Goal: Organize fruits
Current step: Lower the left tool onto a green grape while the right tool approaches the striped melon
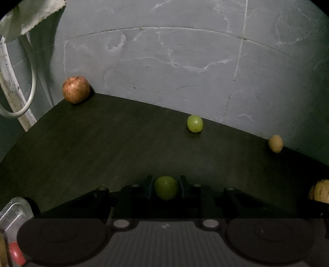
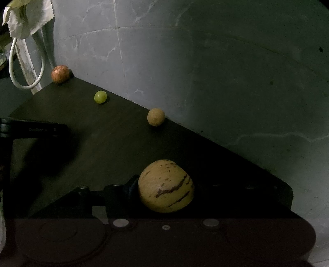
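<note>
My left gripper (image 1: pixel 166 184) is shut on a small green grape (image 1: pixel 166 188), low over the dark table (image 1: pixel 98 143). A yellow fruit with brown streaks (image 2: pixel 166 185) sits between the fingers of my right gripper (image 2: pixel 166 188), which is shut on it; the left finger (image 2: pixel 132 185) touches its side and the right finger is lost in the dark. That fruit also shows at the right edge of the left wrist view (image 1: pixel 320 191). Along the table's far edge lie a red apple (image 1: pixel 76 89) (image 2: pixel 60 74), a second green grape (image 1: pixel 195 123) (image 2: pixel 100 97) and a small brown round fruit (image 1: pixel 275 143) (image 2: pixel 156 116).
A grey marbled wall (image 1: pixel 185 61) rises right behind the table. A white cable loop (image 1: pixel 30 92) and a pale cloth (image 1: pixel 30 16) hang at the left. A clear container (image 1: pixel 14 213) sits at the lower left. The left gripper's black body (image 2: pixel 41 129) reaches in from the left.
</note>
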The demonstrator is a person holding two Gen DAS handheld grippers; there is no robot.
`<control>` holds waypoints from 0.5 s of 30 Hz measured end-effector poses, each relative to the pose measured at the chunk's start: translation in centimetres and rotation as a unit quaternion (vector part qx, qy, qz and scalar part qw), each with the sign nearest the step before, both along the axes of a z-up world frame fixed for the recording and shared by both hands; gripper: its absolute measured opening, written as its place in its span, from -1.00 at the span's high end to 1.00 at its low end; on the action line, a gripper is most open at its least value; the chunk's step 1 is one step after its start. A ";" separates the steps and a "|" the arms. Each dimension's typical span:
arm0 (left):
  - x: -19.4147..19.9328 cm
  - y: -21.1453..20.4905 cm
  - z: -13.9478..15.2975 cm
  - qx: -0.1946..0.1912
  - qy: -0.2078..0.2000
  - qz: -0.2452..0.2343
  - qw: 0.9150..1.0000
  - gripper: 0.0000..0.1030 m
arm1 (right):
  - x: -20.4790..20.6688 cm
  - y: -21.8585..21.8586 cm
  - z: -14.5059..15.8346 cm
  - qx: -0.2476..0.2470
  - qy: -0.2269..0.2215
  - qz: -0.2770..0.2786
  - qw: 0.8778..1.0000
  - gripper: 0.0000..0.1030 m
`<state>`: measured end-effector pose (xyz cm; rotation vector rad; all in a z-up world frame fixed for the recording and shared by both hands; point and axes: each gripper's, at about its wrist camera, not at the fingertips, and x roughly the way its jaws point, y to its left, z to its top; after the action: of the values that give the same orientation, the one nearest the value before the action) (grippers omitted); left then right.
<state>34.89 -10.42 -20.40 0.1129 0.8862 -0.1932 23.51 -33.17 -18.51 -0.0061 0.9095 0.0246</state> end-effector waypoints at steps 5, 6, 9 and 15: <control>-0.2 0.0 0.3 -0.001 -0.004 -0.002 1.000 0.52 | -0.1 0.0 0.0 -0.003 0.000 0.000 1.000 -0.08; -0.3 0.1 0.4 -0.002 -0.005 -0.001 1.000 0.52 | -0.2 0.0 0.1 -0.003 -0.001 -0.001 1.000 -0.08; -0.3 0.2 0.8 -0.004 -0.009 -0.002 1.000 0.52 | -0.4 0.1 0.3 -0.004 -0.006 0.002 1.000 -0.08; -0.8 1.0 2.0 -0.010 -0.015 0.003 1.000 0.52 | -0.6 0.7 1.2 0.001 -0.016 0.010 1.000 -0.08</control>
<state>34.08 -9.44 -18.37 0.0940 0.8541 -0.1940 22.95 -32.49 -17.28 -0.0130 0.8770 0.0447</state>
